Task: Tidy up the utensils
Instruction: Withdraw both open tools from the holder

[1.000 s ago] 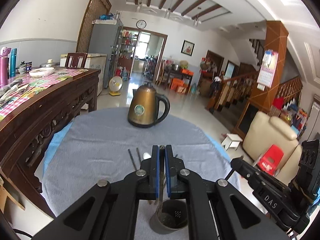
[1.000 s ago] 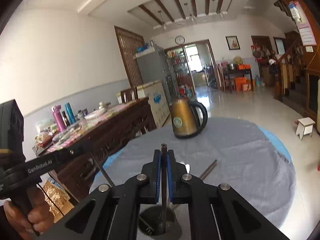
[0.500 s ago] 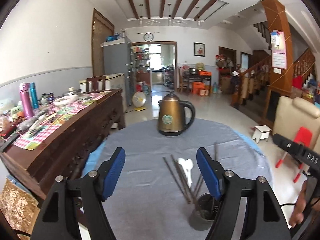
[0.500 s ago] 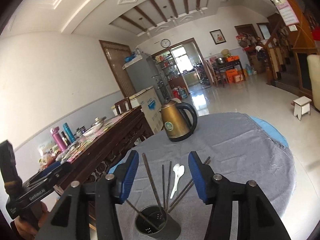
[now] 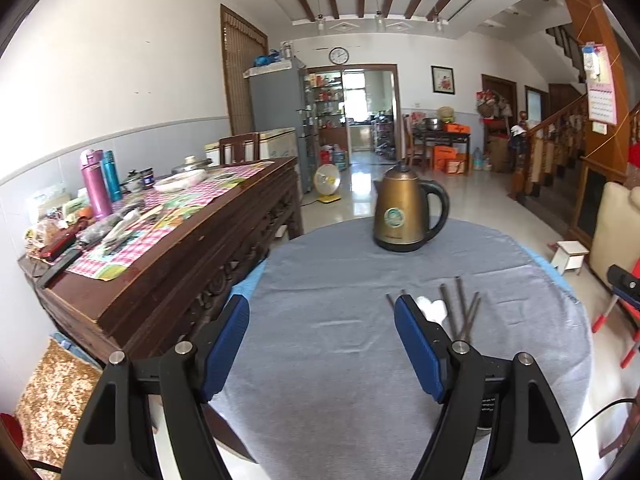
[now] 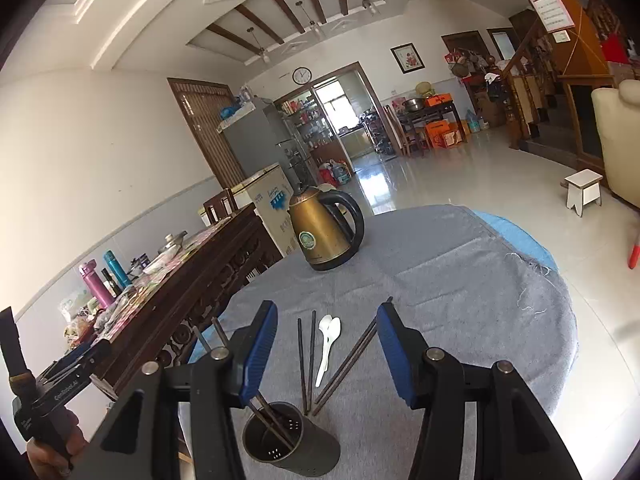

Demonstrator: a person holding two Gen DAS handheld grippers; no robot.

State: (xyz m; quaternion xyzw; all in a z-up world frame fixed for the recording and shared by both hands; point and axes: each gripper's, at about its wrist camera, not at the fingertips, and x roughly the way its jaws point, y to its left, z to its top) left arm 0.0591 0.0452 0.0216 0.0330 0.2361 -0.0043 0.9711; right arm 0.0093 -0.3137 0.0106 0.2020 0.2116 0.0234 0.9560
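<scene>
A grey perforated utensil holder (image 6: pixel 290 442) stands on the grey tablecloth (image 6: pixel 460 300) and holds two dark chopsticks (image 6: pixel 264 408) leaning left. Beyond it lie more dark chopsticks (image 6: pixel 306 356), two white spoons (image 6: pixel 330 332) and another chopstick pair (image 6: pixel 352 360). My right gripper (image 6: pixel 326 352) is open and empty above them. My left gripper (image 5: pixel 322 344) is open and empty over bare cloth; the chopsticks (image 5: pixel 460 312) and white spoons (image 5: pixel 434 309) lie to its right, partly behind its right finger. The left gripper also shows at the far left of the right wrist view (image 6: pixel 52 392).
A gold electric kettle (image 5: pixel 404 216) stands at the far side of the round table. A dark wooden sideboard (image 5: pixel 180 240) with bottles and clutter runs close along the left. A cream sofa (image 5: pixel 616 232) and small white stool (image 5: pixel 570 254) stand to the right.
Both grippers were shut on chopsticks over the holder a second ago. They opened, the chopsticks dropped into the holder, and both grippers have lifted away; the left has swung left.
</scene>
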